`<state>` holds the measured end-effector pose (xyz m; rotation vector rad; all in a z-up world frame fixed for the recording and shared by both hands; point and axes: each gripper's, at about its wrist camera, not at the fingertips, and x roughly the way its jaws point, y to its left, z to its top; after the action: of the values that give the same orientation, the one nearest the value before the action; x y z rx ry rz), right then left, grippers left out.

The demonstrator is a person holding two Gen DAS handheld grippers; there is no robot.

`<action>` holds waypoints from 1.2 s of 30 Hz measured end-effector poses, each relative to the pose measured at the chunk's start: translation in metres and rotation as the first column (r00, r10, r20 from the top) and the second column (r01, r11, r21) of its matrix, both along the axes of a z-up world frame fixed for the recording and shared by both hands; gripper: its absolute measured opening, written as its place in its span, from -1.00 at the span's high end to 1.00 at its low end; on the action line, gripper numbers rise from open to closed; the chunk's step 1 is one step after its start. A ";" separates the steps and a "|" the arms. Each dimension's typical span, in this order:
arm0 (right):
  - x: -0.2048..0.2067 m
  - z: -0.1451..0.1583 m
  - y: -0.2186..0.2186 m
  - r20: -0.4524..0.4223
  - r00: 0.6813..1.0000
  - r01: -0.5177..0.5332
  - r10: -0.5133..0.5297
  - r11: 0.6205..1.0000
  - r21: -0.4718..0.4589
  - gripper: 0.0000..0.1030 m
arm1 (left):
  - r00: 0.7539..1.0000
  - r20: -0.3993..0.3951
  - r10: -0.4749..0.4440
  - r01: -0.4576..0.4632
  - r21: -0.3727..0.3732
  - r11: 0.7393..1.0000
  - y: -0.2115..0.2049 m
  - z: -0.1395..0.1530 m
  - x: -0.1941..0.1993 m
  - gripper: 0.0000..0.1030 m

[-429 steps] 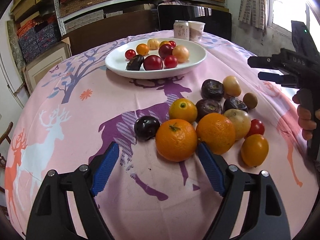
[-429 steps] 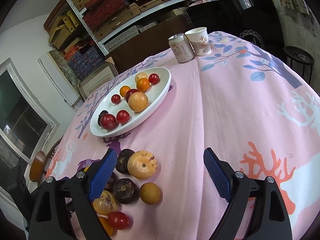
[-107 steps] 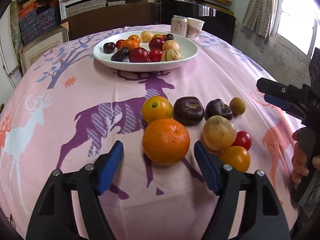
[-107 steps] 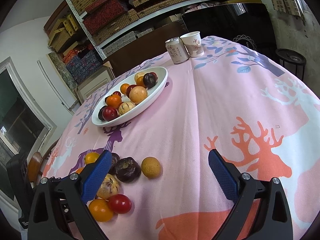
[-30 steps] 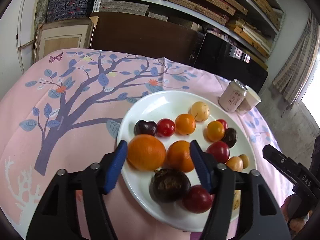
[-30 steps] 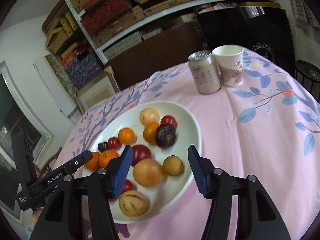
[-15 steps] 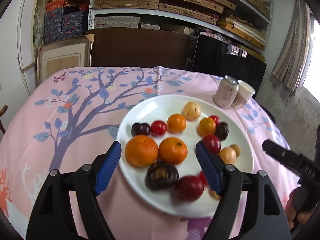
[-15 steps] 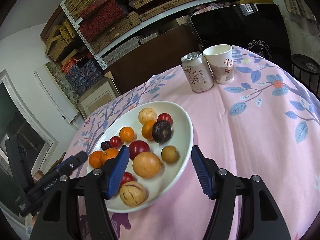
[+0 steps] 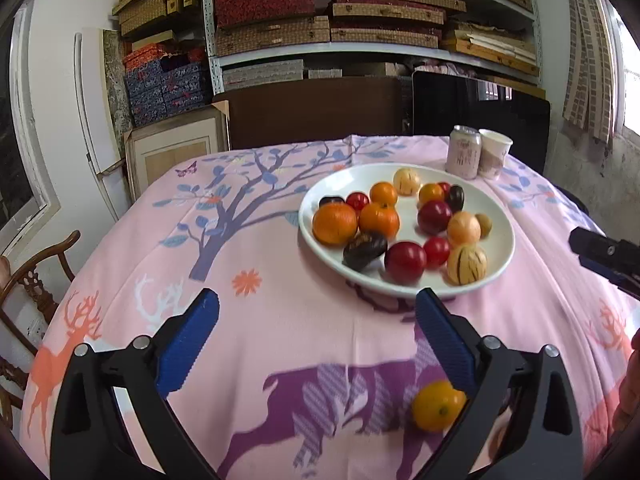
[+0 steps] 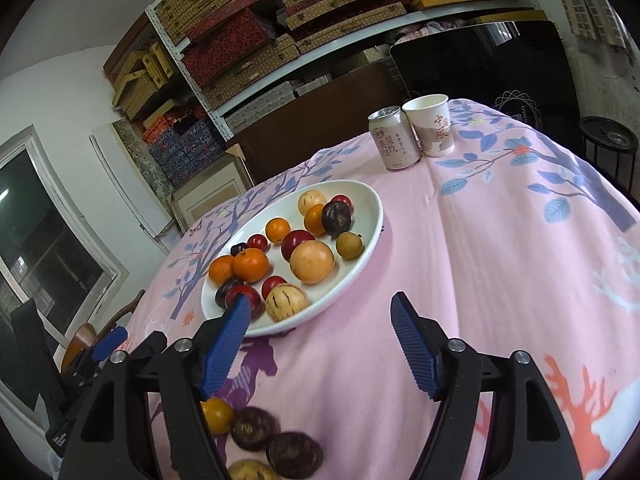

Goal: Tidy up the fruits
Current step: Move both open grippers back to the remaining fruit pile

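With most fruit piled on the plate point(image 9: 502, 256), both tongs, left point(image 9: 316, 340) and right point(image 10: 320, 344), are held apart and empty, so the yellow fruit point(image 9: 438, 405) left on the surface point(image 9: 280, 320) is judged next for grasping.

Glossy white ceramic plate point(image 9: 500, 256) — matt printed cloth tablecloth point(image 9: 280, 320) — paper cup point(image 10: 430, 124).

Left gripper point(image 9: 316, 344): black plastic frame, two blue ribbed pads point(image 9: 188, 344), silver screw heads on each finger base. Right gripper point(image 10: 324, 344): same build, black arms, blue serrated pads point(image 10: 226, 340), silver screws. Bare skin at right frame edge, left view.
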<state>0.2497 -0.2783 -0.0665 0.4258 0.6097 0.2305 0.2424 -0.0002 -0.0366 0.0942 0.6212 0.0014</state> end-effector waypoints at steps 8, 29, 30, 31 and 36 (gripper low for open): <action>-0.030 -0.015 -0.004 -0.034 0.999 0.009 -0.009 1.000 0.018 -0.49 | 1.000 0.003 0.005 -0.005 -0.004 1.000 0.001 -0.004 -0.026 -0.87; -0.044 -0.024 -0.012 -0.074 0.997 0.002 0.002 0.998 0.066 -0.65 | 0.989 -0.125 -0.074 0.068 -0.054 0.996 -0.005 -0.026 -0.016 -0.91; -0.043 -0.024 -0.013 -0.080 0.997 0.003 0.003 0.998 0.069 -0.69 | 0.988 -0.126 -0.087 0.082 -0.045 0.996 -0.009 -0.027 -0.017 -0.91; -0.042 -0.025 -0.013 -0.085 0.996 0.003 0.004 0.997 0.075 -0.70 | 0.987 -0.126 -0.098 0.094 -0.034 0.995 -0.012 -0.028 -0.018 -0.91; -0.040 -0.028 -0.016 -0.103 0.995 0.005 0.006 0.995 0.104 -0.70 | 0.981 -0.134 -0.143 0.150 0.043 0.988 -0.031 -0.035 -0.022 -0.91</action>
<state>0.2093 -0.2945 -0.0944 0.5409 0.7015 0.2428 0.2207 -0.0317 -0.0714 0.1920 0.7437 -0.1317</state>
